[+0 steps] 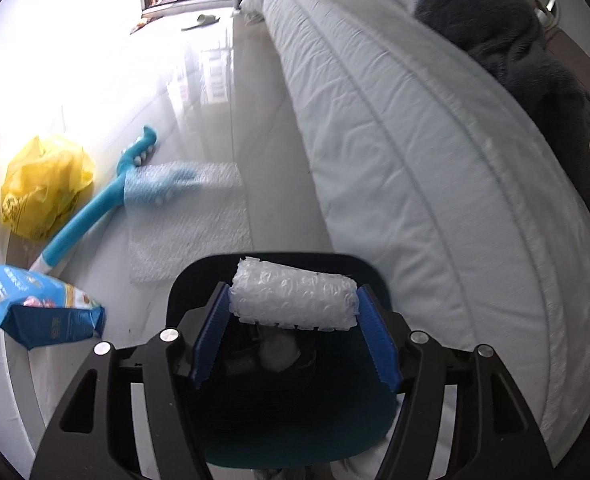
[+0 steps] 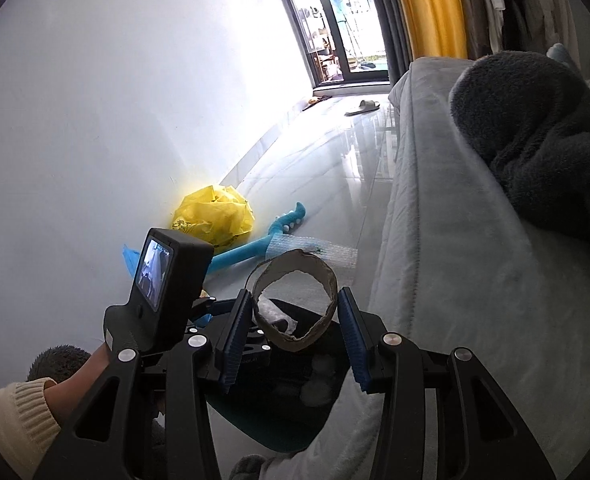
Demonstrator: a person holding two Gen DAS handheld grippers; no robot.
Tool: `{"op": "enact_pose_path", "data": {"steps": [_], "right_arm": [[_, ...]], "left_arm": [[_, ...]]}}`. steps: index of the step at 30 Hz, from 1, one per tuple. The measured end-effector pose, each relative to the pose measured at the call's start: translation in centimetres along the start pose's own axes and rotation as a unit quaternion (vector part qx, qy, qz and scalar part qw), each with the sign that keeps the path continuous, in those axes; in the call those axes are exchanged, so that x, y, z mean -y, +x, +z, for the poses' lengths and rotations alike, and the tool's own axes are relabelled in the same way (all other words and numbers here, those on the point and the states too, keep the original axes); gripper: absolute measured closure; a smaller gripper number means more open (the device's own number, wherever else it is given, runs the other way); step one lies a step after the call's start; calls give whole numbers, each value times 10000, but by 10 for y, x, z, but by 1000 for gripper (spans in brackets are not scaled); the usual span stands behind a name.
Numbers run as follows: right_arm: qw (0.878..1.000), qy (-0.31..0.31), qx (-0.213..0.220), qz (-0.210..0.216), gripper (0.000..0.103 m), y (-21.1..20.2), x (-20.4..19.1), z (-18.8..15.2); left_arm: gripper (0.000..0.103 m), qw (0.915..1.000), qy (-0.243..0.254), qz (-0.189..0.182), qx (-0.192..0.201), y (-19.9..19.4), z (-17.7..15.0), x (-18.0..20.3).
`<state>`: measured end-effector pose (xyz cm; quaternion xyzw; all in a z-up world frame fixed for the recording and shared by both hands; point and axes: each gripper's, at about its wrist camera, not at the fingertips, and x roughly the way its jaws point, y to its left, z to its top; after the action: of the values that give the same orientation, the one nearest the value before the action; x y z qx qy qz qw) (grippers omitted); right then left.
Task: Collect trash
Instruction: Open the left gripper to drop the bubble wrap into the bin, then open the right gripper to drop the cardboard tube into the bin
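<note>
My left gripper [image 1: 293,300] is shut on a roll of bubble wrap [image 1: 293,299] and holds it over a dark trash bin [image 1: 295,408]. My right gripper [image 2: 295,305] is shut on a cardboard tube ring [image 2: 295,300] above the same bin [image 2: 279,400], which holds some pale scraps. On the floor lie a flat bubble wrap sheet [image 1: 191,220], a crumpled yellow plastic bag [image 1: 45,186] and a blue snack packet [image 1: 35,304]. The yellow bag [image 2: 215,218] and the sheet [image 2: 331,254] also show in the right wrist view.
A blue long-handled brush [image 1: 107,200] lies across the sheet by the white wall. A bed with a pale cover [image 1: 415,140] and a dark blanket [image 1: 515,52] runs along the right. A slipper [image 2: 363,107] lies near the far balcony door. The left gripper's camera unit [image 2: 167,276] is close by.
</note>
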<state>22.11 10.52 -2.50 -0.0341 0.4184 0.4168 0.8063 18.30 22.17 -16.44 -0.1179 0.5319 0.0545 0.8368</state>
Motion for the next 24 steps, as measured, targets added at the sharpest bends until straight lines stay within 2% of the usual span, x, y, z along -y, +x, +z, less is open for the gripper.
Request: {"op": "enact_pose_path", "data": {"steps": [4,9,12,21,24], "right_arm": [[9997,-49,-246,12,58,23,-1,-1],[9979,-83,-635,35,58,55,-2,-5],[9958,-79,-912,6,58,77,-7,-11],[9874,-327,-1538,-197,58,120,-24,-31],[9886,-41,-1504,-30,58,124,-19,-32]], "left_arm": [[24,9998,-68,28,-164,0,-8,-20],[20,9999,-112,-8,-84,-11,-13,-37],[15,9998,-75,-68,141,-26,-13,-43],[16,9958,-16,-173,900,-69,-12,-53],[16,9934,-170,-46,1137,-84,-10,-65]]}}
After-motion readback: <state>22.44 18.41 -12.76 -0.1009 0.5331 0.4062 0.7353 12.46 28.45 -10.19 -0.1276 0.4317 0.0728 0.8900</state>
